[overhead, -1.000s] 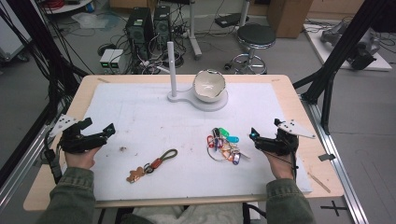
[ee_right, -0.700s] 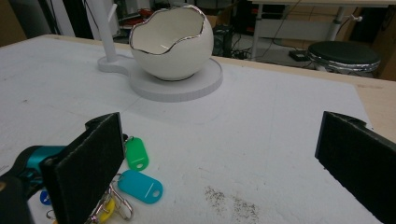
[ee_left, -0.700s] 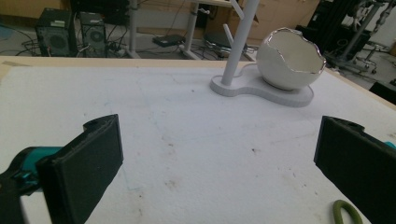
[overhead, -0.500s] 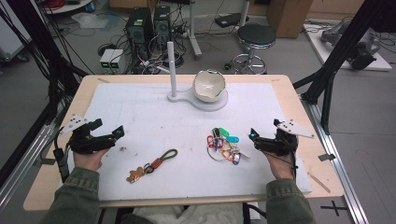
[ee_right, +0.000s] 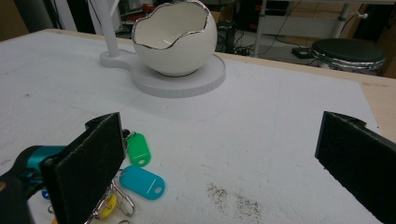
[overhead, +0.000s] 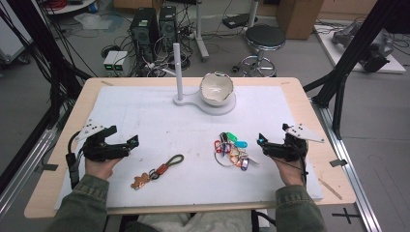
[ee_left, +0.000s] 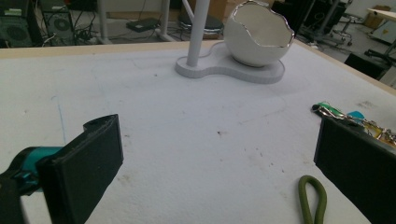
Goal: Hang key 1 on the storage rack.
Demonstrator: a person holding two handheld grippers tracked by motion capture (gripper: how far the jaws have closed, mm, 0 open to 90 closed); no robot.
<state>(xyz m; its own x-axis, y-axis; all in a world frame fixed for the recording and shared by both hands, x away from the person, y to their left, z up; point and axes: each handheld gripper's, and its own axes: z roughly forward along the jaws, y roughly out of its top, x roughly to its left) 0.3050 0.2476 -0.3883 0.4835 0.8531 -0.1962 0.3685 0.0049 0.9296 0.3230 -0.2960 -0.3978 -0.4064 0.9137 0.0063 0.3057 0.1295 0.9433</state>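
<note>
**Both claws released over white mat, nothing grasped**

Landmark: eggshell-shaped white bowl point(overhead: 216, 89) on its flat white stand point(overhead: 186, 102), far centre of the table point(overhead: 300, 89), thin white post point(overhead: 177, 67) rising just left of it.

Left claw point(overhead: 131, 142): held in left hand point(overhead: 99, 159), well to the near left of the bowl, low over the white mat point(overhead: 145, 116). Jaws spread wide in the left gripper view point(ee_left: 219, 163), bare mat between them. Grasping nothing.

Right claw point(overhead: 261, 141): held in right hand point(overhead: 287, 166), near right of the bowl. Jaws likewise wide apart in the right gripper view point(ee_right: 219, 158), gap empty down to the mat. Grasping nothing.

Key bunch point(overhead: 231, 149): coloured tags on rings, lying on the mat nearer than the bowl and slightly right of it, just left of the right claw. Green tag point(ee_right: 138, 149) and teal tag point(ee_right: 142, 183) beside the left-hand jaw in the right gripper view; touching or not, cannot tell.

Olive cord loop point(overhead: 171, 162) with a small brown charm point(overhead: 140, 181): flat on the mat, near left of the bowl, between the left claw and the key bunch. Loop end shows by the right-hand jaw in the left gripper view point(ee_left: 312, 198).

Dark specks point(ee_right: 233, 198) on the mat, near side of the bowl.
</note>
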